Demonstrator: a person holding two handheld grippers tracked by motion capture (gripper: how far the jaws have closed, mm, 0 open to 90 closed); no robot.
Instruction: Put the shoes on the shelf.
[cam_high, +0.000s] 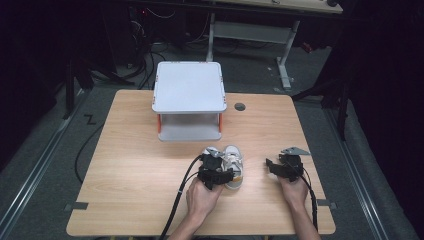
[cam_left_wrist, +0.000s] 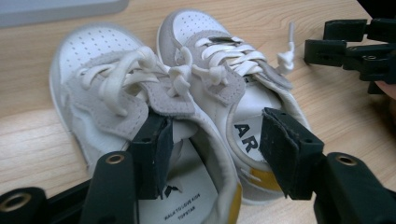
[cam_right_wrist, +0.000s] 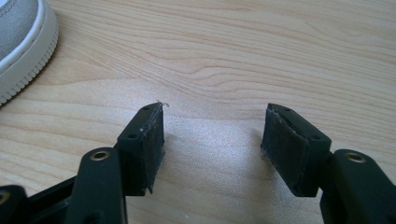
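Two small white and grey shoes (cam_high: 228, 162) stand side by side on the bench (cam_high: 130, 150), near its front edge, toes pointing to the far side. Their white laces are tied and loose ends lie over the tops. Inside each shoe is a white sole with dark letters on it, and a yellow patch shows at the heel.

The left tongs (cam_left_wrist: 212, 149) reach down over the backs of the shoes. One jaw is inside the left shoe and the other is inside the right shoe, so the two inner walls of the shoes are between the jaws. The pads do not press on them; the tongs are released.

The right tongs (cam_right_wrist: 212, 144) rest low over bare wood, well to the right of the shoes. Their jaws stand wide apart and hold nothing.

At the back of the bench stands a grey shelf rack (cam_high: 189, 100) with orange corner posts. Its top is flat and bare, and its lower shelf looks bare too.

The bench is light wood with a round grey plug (cam_high: 240, 106) near the rack. Around it the room is dark, with a grey floor (cam_high: 40, 165), cables, and the white legs of another table (cam_high: 285, 60) behind.
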